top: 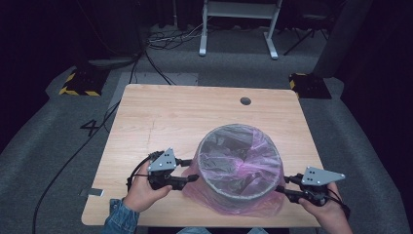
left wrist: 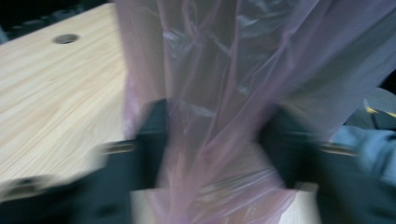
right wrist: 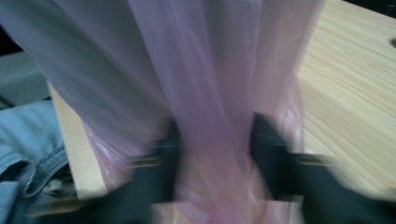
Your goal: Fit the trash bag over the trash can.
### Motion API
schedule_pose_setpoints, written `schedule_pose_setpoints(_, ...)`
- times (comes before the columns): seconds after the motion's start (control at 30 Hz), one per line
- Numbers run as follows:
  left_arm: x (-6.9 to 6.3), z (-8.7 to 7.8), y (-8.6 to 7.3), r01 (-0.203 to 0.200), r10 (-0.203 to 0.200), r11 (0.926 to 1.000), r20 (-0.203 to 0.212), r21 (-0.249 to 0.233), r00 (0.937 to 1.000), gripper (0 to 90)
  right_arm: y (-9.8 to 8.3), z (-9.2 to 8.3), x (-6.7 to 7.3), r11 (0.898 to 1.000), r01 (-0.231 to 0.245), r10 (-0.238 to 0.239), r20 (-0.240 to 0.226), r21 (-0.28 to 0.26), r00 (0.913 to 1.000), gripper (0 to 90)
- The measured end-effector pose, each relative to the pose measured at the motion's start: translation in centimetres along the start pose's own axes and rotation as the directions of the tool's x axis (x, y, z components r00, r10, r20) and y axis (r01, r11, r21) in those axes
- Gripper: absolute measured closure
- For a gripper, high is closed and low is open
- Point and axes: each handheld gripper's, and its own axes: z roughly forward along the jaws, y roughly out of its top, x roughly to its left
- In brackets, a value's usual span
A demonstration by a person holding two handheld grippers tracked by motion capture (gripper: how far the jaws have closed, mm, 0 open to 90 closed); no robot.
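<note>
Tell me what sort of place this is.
Probably a lab or recording studio rather than a home: a bare wooden table stands on grey carpet with dark surroundings, loose cables run across the floor, and yellow-and-black striped blocks sit at the table's far corners.

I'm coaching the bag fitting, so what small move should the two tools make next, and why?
Probably draw both tools down and outward a little. The pink bag is over the grey bin's rim but bunches loosely at its base, with film between the jaws of the left tool and right tool.

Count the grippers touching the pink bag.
2: the left gripper at the bag by the bin's left side, the right gripper at its right.
</note>
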Motion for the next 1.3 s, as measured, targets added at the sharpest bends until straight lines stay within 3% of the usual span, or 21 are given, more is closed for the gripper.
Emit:
schedule_pose_setpoints(0.03, 0.2, 0.3, -0.2, 0.018, -0.018, 0.9997, 0.012, 0.016, 0.9998, 89.2, 0.0, 0.6, -0.2, 0.999, -0.009, 0.009, -0.004, 0.040, 1.0000, 90.0)
schedule_pose_setpoints(0.1, 0.4, 0.4, -0.4, 0.039, -0.039, 0.9991, 0.011, 0.016, 0.9992, 90.0, -0.2, 1.0, -0.3, 0.998, -0.016, 0.016, -0.009, 0.061, 0.9998, 90.0)
schedule_pose_setpoints(0.2, 0.9, 1.1, -1.8, 0.081, -0.082, 0.9941, 0.015, 0.072, 0.9965, 90.0, -2.0, 2.8, -0.9, 0.988, -0.076, 0.080, -0.024, 0.133, 0.9965, 90.0)
schedule_pose_setpoints(0.27, 0.9, 1.2, -2.0, 0.089, -0.091, 0.9938, 0.029, 0.067, 0.9954, 90.0, -2.7, 3.2, -1.0, 0.988, -0.101, 0.107, -0.043, 0.121, 0.9933, 90.0)
schedule_pose_setpoints(0.33, 0.6, 1.1, -1.9, 0.069, -0.069, 0.9952, 0.004, 0.069, 0.9976, 90.0, -2.6, 3.0, -1.0, 0.987, -0.097, 0.102, -0.034, 0.125, 0.9942, 90.0)
schedule_pose_setpoints(0.37, 0.6, 1.1, -1.9, 0.069, -0.069, 0.9952, 0.004, 0.069, 0.9976, 86.6, -2.6, 3.0, -1.0, 0.987, -0.097, 0.102, -0.034, 0.125, 0.9942, 90.0)
schedule_pose_setpoints(0.4, 0.6, 0.7, -1.8, 0.070, -0.068, 0.9961, -0.024, 0.055, 0.9974, 72.1, -2.3, 2.6, -1.0, 0.988, -0.081, 0.085, -0.021, 0.128, 0.9962, 68.3)
schedule_pose_setpoints(0.47, 0.6, 0.1, -1.8, 0.073, -0.072, 0.9970, -0.034, 0.027, 0.9968, 54.5, -2.0, 2.0, -1.0, 0.993, -0.075, 0.074, 0.012, 0.089, 0.9972, 45.3)
schedule_pose_setpoints(0.57, 0.6, -0.9, -1.8, 0.079, -0.079, 0.9969, -0.061, 0.000, 0.9950, 40.8, -1.5, 0.7, -0.8, 0.996, -0.070, 0.069, 0.016, 0.056, 0.9975, 32.9)
schedule_pose_setpoints(0.73, 0.8, -1.9, -1.9, 0.073, -0.073, 0.9973, -0.102, 0.001, 0.9921, 34.6, -0.5, -1.3, -0.7, 0.998, -0.058, 0.057, 0.035, 0.021, 0.9978, 29.7)
schedule_pose_setpoints(0.83, 1.1, -2.7, -1.9, 0.076, -0.075, 0.9971, -0.145, -0.002, 0.9865, 32.5, 0.3, -2.3, -0.7, 0.999, -0.051, 0.051, 0.040, 0.002, 0.9979, 29.6)
schedule_pose_setpoints(0.97, 1.5, -3.2, -2.1, 0.085, -0.084, 0.9964, -0.173, -0.005, 0.9813, 31.5, 1.4, -3.3, -1.0, 0.999, -0.041, 0.041, 0.059, -0.013, 0.9974, 28.9)
schedule_pose_setpoints(1.3, 2.0, -4.2, -2.5, 0.098, -0.098, 0.9951, -0.205, -0.011, 0.9739, 31.0, 4.2, -4.7, -1.5, 0.998, -0.030, 0.035, 0.077, -0.062, 0.9964, 25.8)
